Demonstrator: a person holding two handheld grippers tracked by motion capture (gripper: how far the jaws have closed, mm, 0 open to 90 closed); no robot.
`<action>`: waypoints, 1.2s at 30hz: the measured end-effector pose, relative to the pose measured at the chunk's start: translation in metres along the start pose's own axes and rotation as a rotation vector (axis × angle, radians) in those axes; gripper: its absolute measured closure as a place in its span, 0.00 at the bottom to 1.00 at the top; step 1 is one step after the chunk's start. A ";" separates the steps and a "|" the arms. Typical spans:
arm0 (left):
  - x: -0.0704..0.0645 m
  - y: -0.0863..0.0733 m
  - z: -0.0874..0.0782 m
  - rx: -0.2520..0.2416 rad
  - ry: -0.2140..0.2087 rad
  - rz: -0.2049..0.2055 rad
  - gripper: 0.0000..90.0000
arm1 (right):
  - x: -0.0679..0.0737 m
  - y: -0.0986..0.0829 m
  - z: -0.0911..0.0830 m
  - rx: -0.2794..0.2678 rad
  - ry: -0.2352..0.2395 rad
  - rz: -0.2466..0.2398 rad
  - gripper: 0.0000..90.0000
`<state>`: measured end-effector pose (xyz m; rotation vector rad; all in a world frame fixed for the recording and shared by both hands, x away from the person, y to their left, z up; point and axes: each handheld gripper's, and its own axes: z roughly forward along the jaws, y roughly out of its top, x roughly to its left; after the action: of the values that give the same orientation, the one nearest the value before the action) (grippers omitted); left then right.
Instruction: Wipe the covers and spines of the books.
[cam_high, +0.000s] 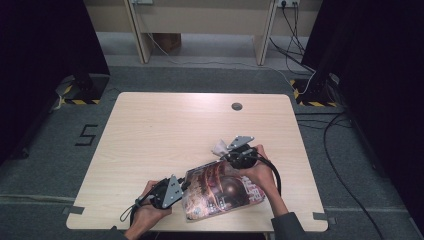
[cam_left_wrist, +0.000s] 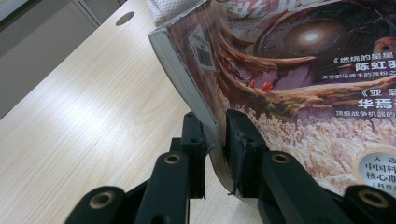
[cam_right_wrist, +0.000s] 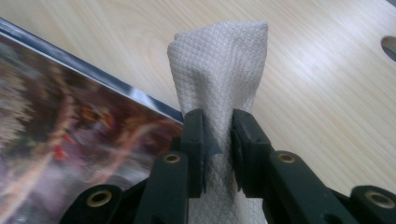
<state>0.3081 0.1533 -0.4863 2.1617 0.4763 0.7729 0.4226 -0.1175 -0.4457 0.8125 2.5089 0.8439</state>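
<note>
A glossy magazine (cam_high: 222, 190) with a dark red cover lies near the table's front edge, its left side lifted. My left gripper (cam_high: 184, 186) is shut on the magazine's (cam_left_wrist: 280, 84) left edge, whose pages curve up between the jaws of that gripper (cam_left_wrist: 215, 140). My right gripper (cam_high: 225, 154) sits at the magazine's far corner, shut on a folded white paper towel (cam_high: 219, 146). In the right gripper view the towel (cam_right_wrist: 219, 65) stands up between the jaws of this gripper (cam_right_wrist: 217, 140), with the magazine's cover (cam_right_wrist: 70, 140) to its left.
The light wooden table (cam_high: 165, 130) has a round cable hole (cam_high: 237, 106) near its far edge. Cables run over the grey floor at the right, and black stands with yellow-striped feet (cam_high: 77, 92) stand beyond the table's far corners.
</note>
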 end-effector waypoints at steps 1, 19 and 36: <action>0.000 0.000 0.000 0.000 0.000 0.000 0.86 | -0.004 -0.002 0.001 0.005 -0.007 0.009 0.85; 0.000 0.001 0.000 -0.001 0.003 0.000 0.86 | 0.025 0.014 -0.008 -0.044 0.056 -0.063 0.85; -0.001 0.003 0.000 0.002 0.009 0.014 0.86 | -0.005 0.001 0.000 0.028 -0.001 -0.031 0.85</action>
<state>0.3076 0.1512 -0.4846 2.1663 0.4671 0.7901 0.4269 -0.1201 -0.4442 0.7811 2.5315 0.8000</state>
